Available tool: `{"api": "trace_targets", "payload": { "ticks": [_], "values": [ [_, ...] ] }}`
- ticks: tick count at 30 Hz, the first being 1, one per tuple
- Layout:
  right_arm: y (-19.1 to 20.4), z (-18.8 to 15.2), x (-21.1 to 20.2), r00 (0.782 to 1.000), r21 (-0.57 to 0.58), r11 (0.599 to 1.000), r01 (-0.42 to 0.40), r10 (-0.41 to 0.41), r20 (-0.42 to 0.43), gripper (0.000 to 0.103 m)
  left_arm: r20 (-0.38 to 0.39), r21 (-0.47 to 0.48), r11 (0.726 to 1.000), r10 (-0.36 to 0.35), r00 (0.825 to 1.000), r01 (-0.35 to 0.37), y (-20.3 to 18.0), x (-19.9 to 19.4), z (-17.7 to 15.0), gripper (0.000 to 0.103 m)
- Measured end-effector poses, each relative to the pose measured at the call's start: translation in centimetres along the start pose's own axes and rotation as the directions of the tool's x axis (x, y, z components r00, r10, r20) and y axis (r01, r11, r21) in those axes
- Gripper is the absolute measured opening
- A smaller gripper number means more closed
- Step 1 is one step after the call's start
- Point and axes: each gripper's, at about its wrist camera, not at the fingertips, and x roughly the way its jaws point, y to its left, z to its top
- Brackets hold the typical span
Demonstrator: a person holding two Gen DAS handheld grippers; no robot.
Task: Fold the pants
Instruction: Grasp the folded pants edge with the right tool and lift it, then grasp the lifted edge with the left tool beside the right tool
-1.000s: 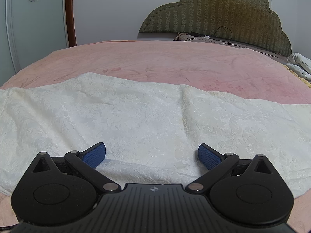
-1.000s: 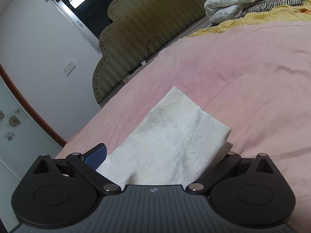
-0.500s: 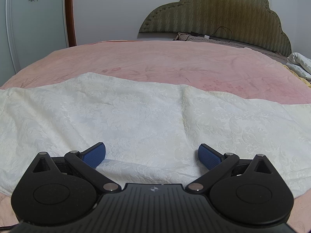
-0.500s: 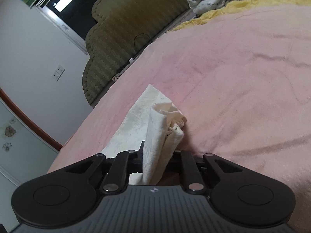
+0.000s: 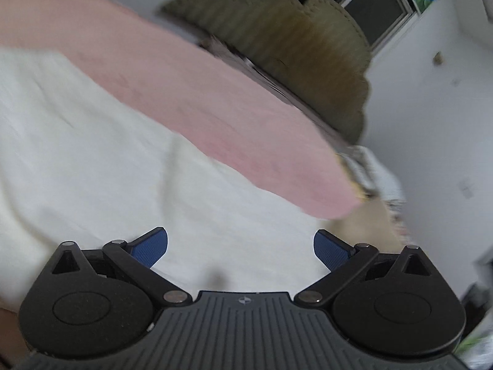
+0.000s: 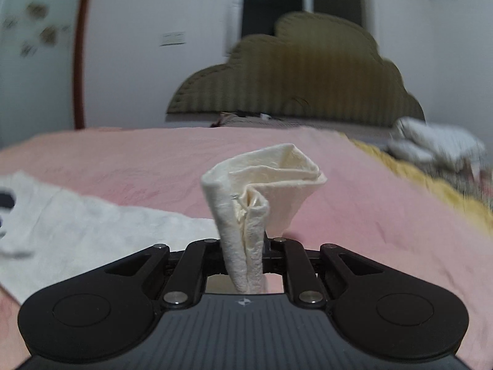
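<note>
Slippage is the main risk here: the right gripper (image 6: 246, 265) has its jaws closed on a bunched end of the cream-white textured cloth pants (image 6: 262, 185), and the fabric stands up between them in a loose, crumpled fan, not a flat hem. The pinch looks narrow, so a quick pull across the pink bedspread (image 6: 154, 154) could let a layer slide out, or drag the whole garment instead of folding it. The rest of the pants lies spread flat toward the near edge of the bed, seen as a wide pale sheet in the left wrist view. The left gripper (image 5: 240, 243) hangs above that sheet with its blue-padded jaws wide apart and holding nothing, so nothing pins the cloth down. If the right end is carried over unanchored, the fold may land skewed or wrinkled. The olive padded headboard (image 6: 292, 71) stands well apart at the far edge.
</note>
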Motion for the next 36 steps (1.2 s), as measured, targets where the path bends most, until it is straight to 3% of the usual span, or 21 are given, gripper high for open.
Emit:
{"api": "trace_targets", "payload": {
  "ticks": [2, 6, 9, 12, 13, 16, 18, 19, 21, 25, 27, 30, 36],
  "values": [
    [2.0, 0.2, -0.6, 1.000, -0.086, 0.996, -0.008, 0.010, 0.018, 0.012, -0.059, -0.064, 0.992, -0.109, 0.992, 0.105, -0.1, 1.5, 0.3, 0.102],
    [4.8, 0.8, -1.3, 0.997, -0.155, 0.986, -0.056, 0.062, 0.035, 0.012, -0.135, -0.222, 0.936, -0.305, 0.943, 0.272, -0.9, 4.6, 0.3, 0.102],
    [6.3, 1.1, -1.7, 0.992, -0.164, 0.980, -0.112, 0.120, 0.037, 0.012, -0.188, -0.303, 0.908, -0.354, 0.916, 0.289, -1.8, 7.3, 0.1, 0.102],
    [8.1, 1.3, -2.6, 0.983, -0.204, 0.965, -0.164, 0.176, 0.043, 0.012, -0.198, -0.360, 0.899, -0.334, 0.922, 0.248, -1.7, 9.0, 0.3, 0.102],
    [9.1, 1.2, -3.0, 0.981, -0.242, 0.955, -0.173, 0.189, 0.046, 0.012, -0.193, -0.382, 0.895, -0.321, 0.927, 0.230, -1.3, 9.2, 0.5, 0.101],
    [11.6, 0.7, -3.6, 0.980, -0.356, 0.921, -0.158, 0.189, 0.055, 0.012, -0.159, -0.394, 0.903, -0.254, 0.954, 0.174, 0.6, 8.6, 1.9, 0.081],
    [13.0, 0.3, -3.6, 0.979, -0.403, 0.901, -0.160, 0.196, 0.049, 0.012, -0.147, -0.370, 0.919, -0.199, 0.969, 0.133, 1.4, 7.8, 2.8, 0.048],
    [13.7, 0.3, -3.5, 0.978, -0.415, 0.894, -0.169, 0.204, 0.042, 0.012, -0.145, -0.346, 0.932, -0.167, 0.975, 0.108, 1.8, 7.0, 3.6, 0.040],
    [15.0, 0.4, -3.3, 0.973, -0.418, 0.888, -0.190, 0.227, 0.038, 0.012, -0.146, -0.278, 0.958, -0.110, 0.983, 0.066, 2.0, 5.8, 4.8, 0.014],
    [17.8, 1.5, -2.9, 0.954, -0.422, 0.871, -0.252, 0.296, 0.040, 0.012, -0.084, -0.087, 0.996, 0.013, 0.996, -0.021, 1.4, 2.7, 7.3, 0.007],
    [19.4, 2.1, -2.4, 0.945, -0.433, 0.858, -0.277, 0.326, 0.041, 0.012, -0.048, 0.046, 0.995, 0.096, 0.994, -0.094, 0.4, 1.6, 8.4, 0.007],
    [22.0, 2.8, -1.8, 0.930, -0.449, 0.836, -0.314, 0.366, 0.032, 0.012, -0.011, 0.190, 0.960, 0.214, 0.977, -0.208, 0.1, 1.0, 9.1, 0.008],
    [26.0, 3.3, 1.4, 0.919, -0.448, 0.815, -0.367, 0.394, -0.035, 0.012, 0.040, 0.301, 0.885, 0.360, 0.932, -0.355, 3.0, 2.1, 8.4, 0.015]
  ]
}}
